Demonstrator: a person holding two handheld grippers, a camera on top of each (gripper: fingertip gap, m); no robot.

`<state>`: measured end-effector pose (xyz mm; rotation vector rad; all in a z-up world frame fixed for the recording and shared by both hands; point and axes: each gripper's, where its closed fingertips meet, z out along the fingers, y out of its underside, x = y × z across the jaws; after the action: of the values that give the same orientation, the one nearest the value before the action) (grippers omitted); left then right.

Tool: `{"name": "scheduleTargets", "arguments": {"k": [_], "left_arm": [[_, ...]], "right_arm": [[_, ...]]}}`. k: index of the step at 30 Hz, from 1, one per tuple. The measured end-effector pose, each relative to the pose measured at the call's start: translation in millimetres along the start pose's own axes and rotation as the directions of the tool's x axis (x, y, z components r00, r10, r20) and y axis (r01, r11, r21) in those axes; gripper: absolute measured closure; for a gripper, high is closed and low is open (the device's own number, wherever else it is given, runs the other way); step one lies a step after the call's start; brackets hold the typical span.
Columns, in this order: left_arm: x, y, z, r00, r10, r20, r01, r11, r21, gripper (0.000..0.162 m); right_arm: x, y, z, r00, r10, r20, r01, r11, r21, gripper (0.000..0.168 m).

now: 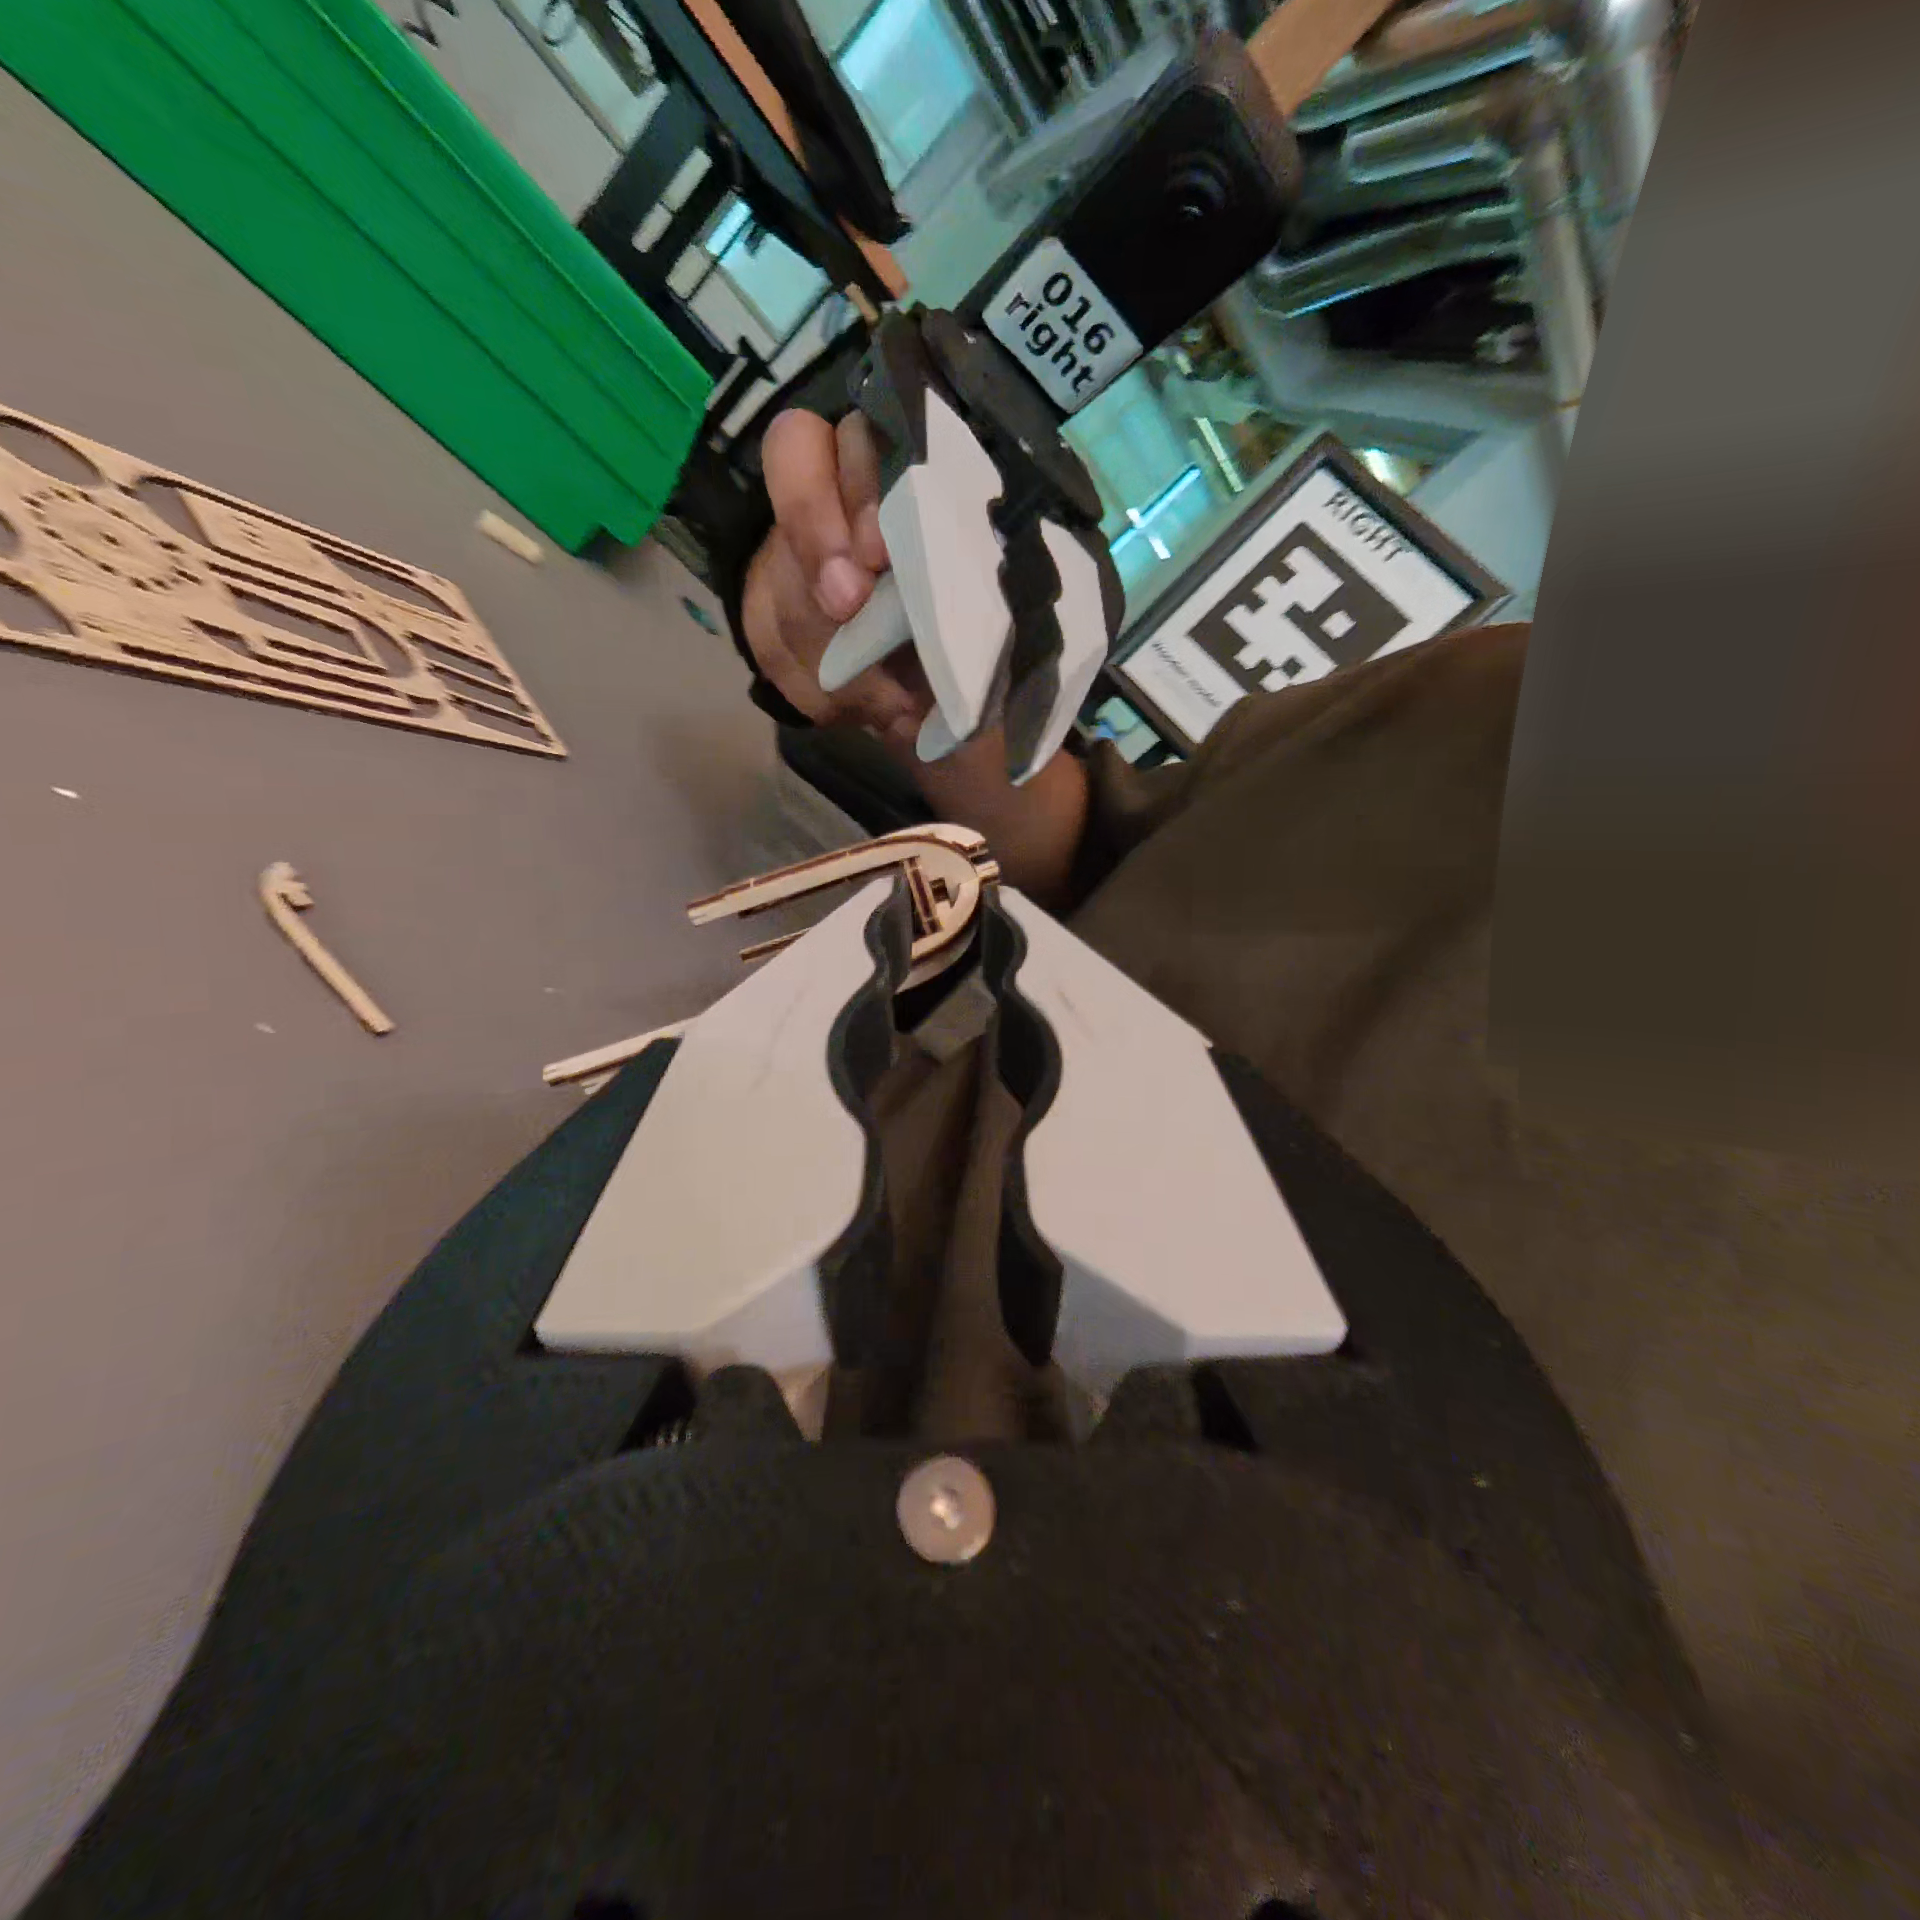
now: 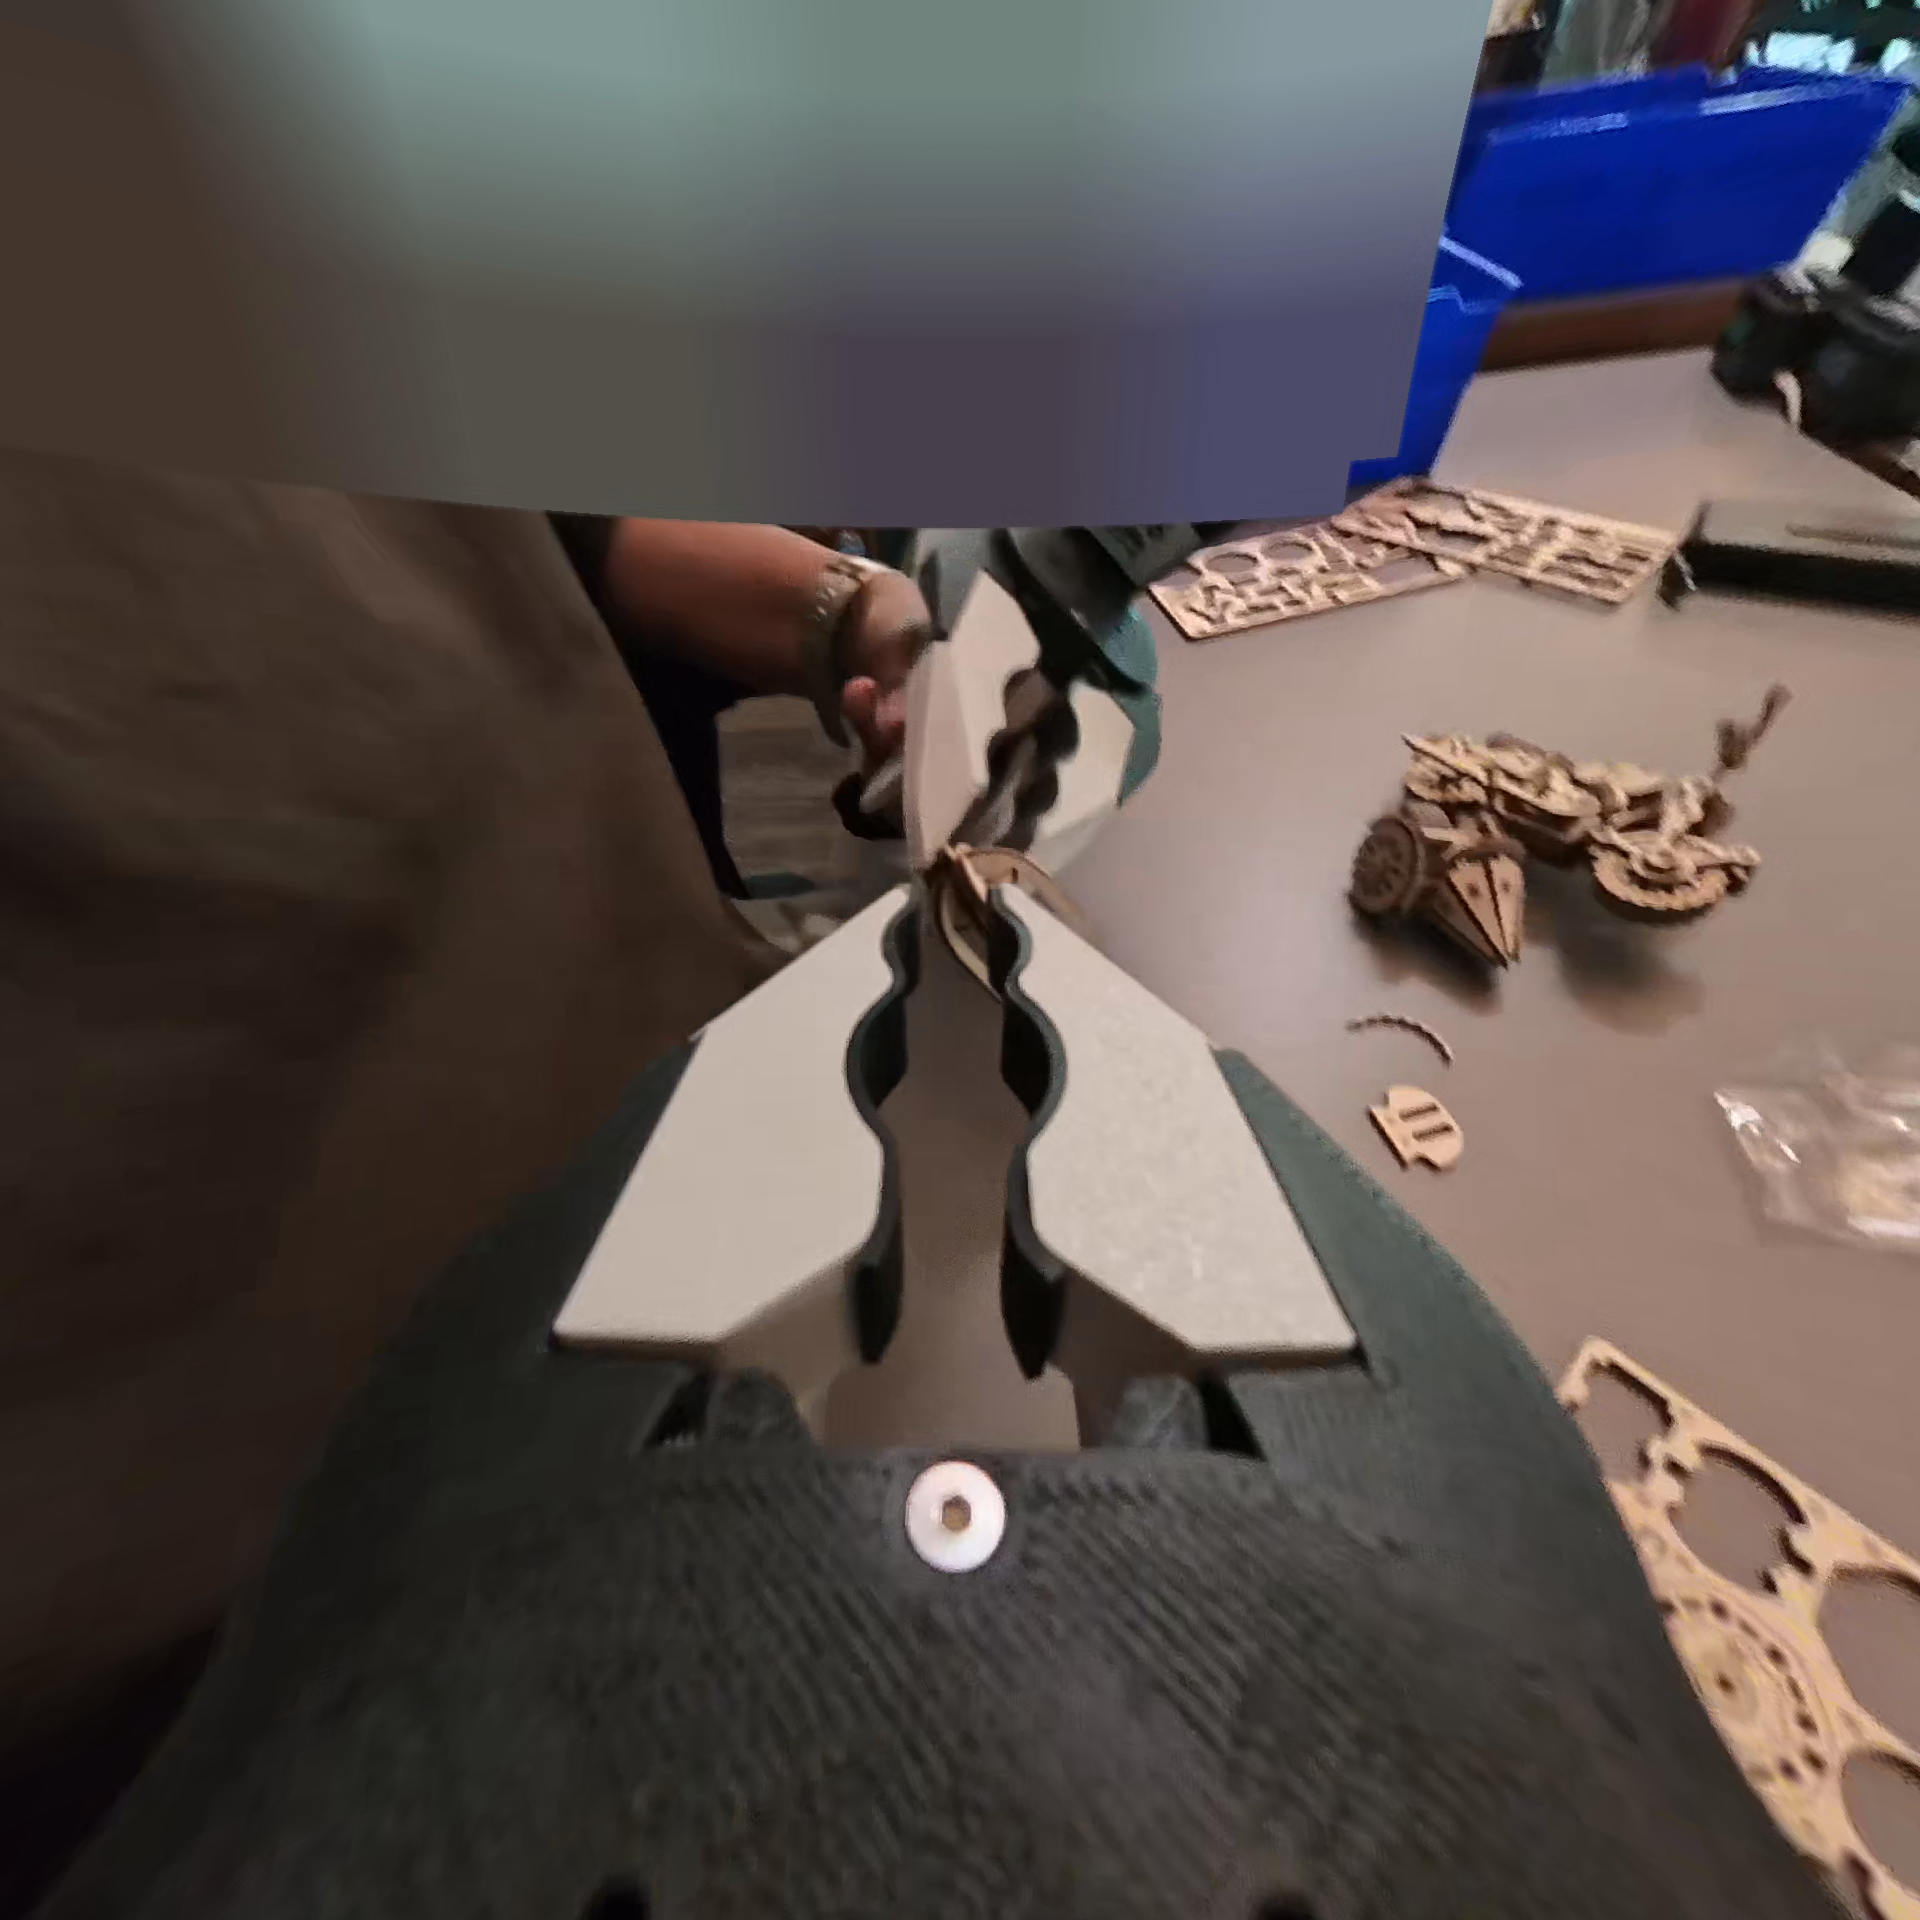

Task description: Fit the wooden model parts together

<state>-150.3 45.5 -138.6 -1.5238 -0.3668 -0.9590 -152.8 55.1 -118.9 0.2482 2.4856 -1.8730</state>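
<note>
Wooden arched part (image 1: 940,904) sits clenched at the tips of the left gripper (image 1: 940,914); the right gripper (image 1: 977,743), at 12 o'clock, looks nearly closed, its hold unclear.

Your curved wooden piece (image 1: 940,894) is a pale laser-cut arch with two long prongs pointing left, raised off the table. Farther right, the part-built wooden model (image 2: 1538,842) stands on its spoked wheels. A hooked strip (image 1: 317,940) lies loose at left, and a small slotted disc (image 2: 1415,1124) lies near the model.
</note>
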Motion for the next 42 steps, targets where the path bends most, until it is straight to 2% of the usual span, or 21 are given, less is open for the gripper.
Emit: {"name": "scheduleTargets", "arguments": {"k": [5, 10, 34, 42], "left_arm": [[11, 4, 3, 0.994, -0.064, -0.086, 0.062, 0.998, -0.017, 0.151], [15, 10, 7, 0.987, -0.103, -0.125, 0.098, 0.994, -0.048, 0.151], [32, 46, 12, 0.971, -0.14, -0.196, 0.087, 0.963, -0.256, 0.151], [35, 61, 16, 0.965, -0.178, -0.194, 0.106, 0.936, -0.335, 0.152]], "right_arm": [[-7, 7, 9, 0.994, -0.109, -0.018, 0.107, 0.992, -0.061, 0.162], [-16, 5, 12, 0.987, -0.158, 0.003, 0.158, 0.986, -0.062, 0.165], [-54, 23, 19, 0.965, -0.041, 0.259, 0.084, 0.983, -0.16, 0.167], [-68, 32, 23, 0.951, -0.073, 0.3, 0.15, 0.959, -0.242, 0.167]]}}
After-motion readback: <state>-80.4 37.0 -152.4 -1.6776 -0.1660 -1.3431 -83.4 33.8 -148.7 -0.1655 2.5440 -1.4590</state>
